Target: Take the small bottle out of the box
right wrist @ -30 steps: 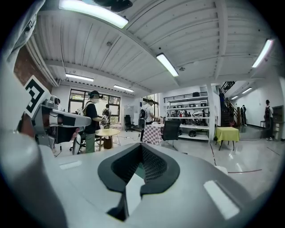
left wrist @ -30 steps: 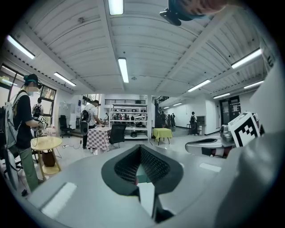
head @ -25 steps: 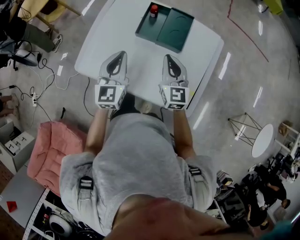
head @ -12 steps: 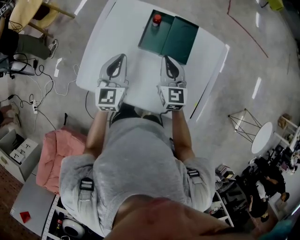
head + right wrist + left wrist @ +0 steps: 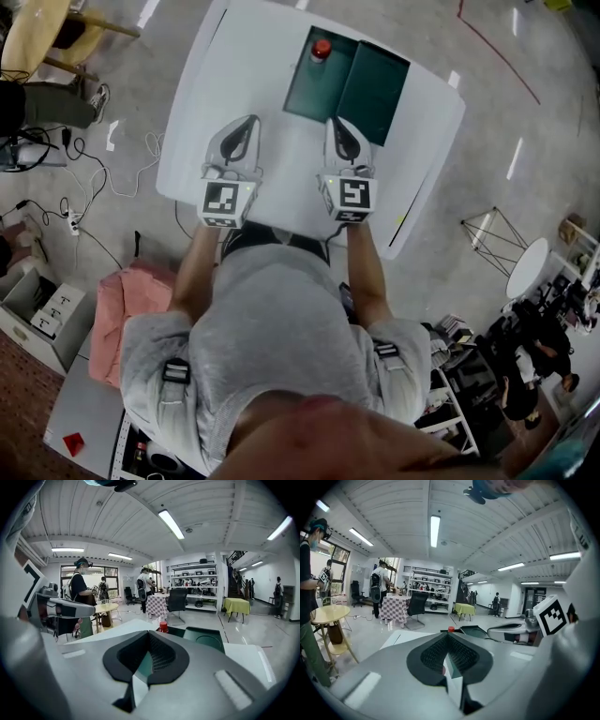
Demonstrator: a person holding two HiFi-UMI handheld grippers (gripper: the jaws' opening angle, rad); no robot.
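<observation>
Trouble is waiting mostly at the grasp itself. You are holding the left hand-held gripper [image 5: 249, 122] and the right hand-held gripper [image 5: 336, 122] side by side over the near part of the counter [image 5: 234, 66]. Each has its jaws pressed together with nothing between them. The small bottle [image 5: 321, 49], red-capped, is standing upright in the far left corner of the open green box [image 5: 305, 89], well apart from both grippers. What looks like the lid [image 5: 375, 80] is lying flat just to the right of the box.

If you are reaching in with the jaws closed like this, the tips are likely to knock the bottle over instead of straddling it, so spread them before you are crossing the rim. The bottle is sitting close to two walls, which is leaving little room. A jaw going down on the wall side is liable to catch the edge and drag the whole box across the smooth counter.

Pinching only the red cap is also risky, since a round cap is prone to slipping or twisting out. Lifting at a slant is likely to snag the bottle's base on the wall. Sending both grippers into that corner together is inviting a collision, so the spare one is probably better used steadying the box.
</observation>
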